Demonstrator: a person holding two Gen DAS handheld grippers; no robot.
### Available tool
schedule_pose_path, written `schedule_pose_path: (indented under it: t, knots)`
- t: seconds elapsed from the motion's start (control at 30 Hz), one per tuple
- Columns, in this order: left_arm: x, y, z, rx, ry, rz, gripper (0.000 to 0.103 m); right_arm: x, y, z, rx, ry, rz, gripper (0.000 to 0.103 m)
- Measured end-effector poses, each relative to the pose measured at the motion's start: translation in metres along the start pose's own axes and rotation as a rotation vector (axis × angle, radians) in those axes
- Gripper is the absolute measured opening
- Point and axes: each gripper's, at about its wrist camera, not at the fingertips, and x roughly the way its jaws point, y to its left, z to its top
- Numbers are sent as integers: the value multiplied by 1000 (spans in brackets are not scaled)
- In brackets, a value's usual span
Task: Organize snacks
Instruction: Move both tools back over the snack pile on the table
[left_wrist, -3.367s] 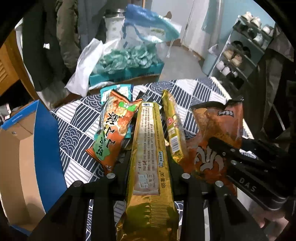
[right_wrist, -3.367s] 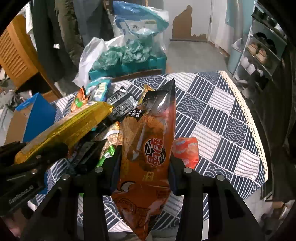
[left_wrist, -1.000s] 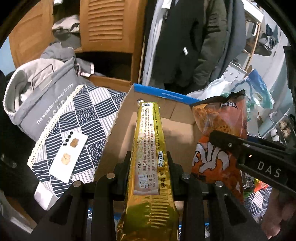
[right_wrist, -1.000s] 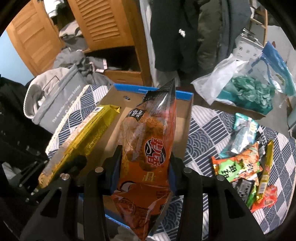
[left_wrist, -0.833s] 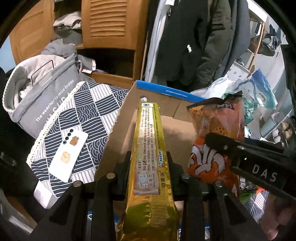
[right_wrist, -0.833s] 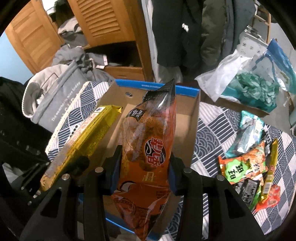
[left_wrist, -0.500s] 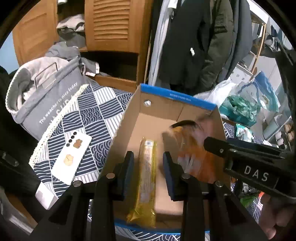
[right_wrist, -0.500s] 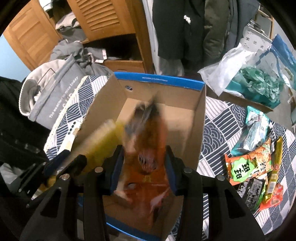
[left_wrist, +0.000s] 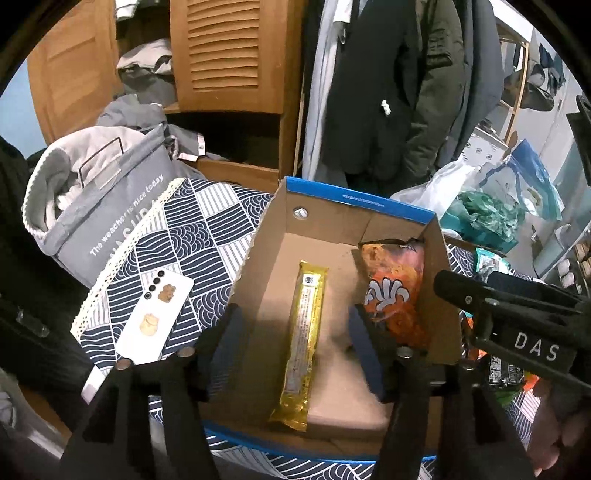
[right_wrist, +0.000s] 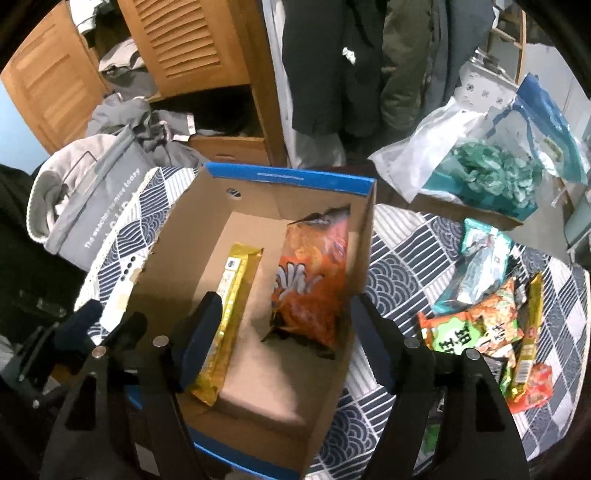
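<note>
Gold snack bar (left_wrist: 304, 341) and orange chip bag (left_wrist: 395, 291) lying loose inside cardboard box (left_wrist: 354, 201), bag against right wall. Left gripper (left_wrist: 295, 350) and right gripper (right_wrist: 286, 341) above, jaws opening, gripping nothing.

The print on the gold snack bar (left_wrist: 304, 339) is too small to read. In the right wrist view the phone (right_wrist: 120, 291) is mostly hidden behind the cardboard box (right_wrist: 288, 181) wall, and the snack pile (right_wrist: 491, 314) overlaps, so lower packets are covered.
</note>
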Motion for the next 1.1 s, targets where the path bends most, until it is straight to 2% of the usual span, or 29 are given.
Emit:
schedule_pose_path:
  t: [0.27,0.63,1.1]
  knots:
    - [-3,-16,1,45,6,0,71,-12,-14,-3,10,-23,-33,76]
    - [-8,-39,4,30,11,-55,73,-30,-43,-12,26,-59,-74,76]
    - [-6,-107,0,159,35,-127,74,-51,-113,-32,110,-74,-137,76]
